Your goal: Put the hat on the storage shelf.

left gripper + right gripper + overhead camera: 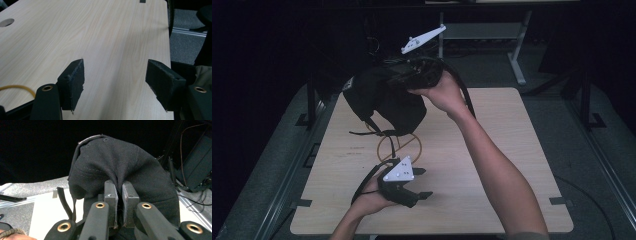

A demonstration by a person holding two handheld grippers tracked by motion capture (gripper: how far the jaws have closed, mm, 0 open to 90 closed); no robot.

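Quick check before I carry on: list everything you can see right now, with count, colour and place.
Black fabric cap: one, black, held up above the far part of the table, pinched by the right gripper; its straps dangle.
Yellow rubber-like loop: one, yellow, lying on the table under the cap.
Light wooden table: one, pale wood grain, centre of the high view.
Grey carpeted floor: grey, around the table.
Metal desk frame: one, light grey, beyond the table.
Left gripper: one, black, low over the near left of the table, jaws open with nothing between.
Right gripper: one, black, raised, shut on the cap.
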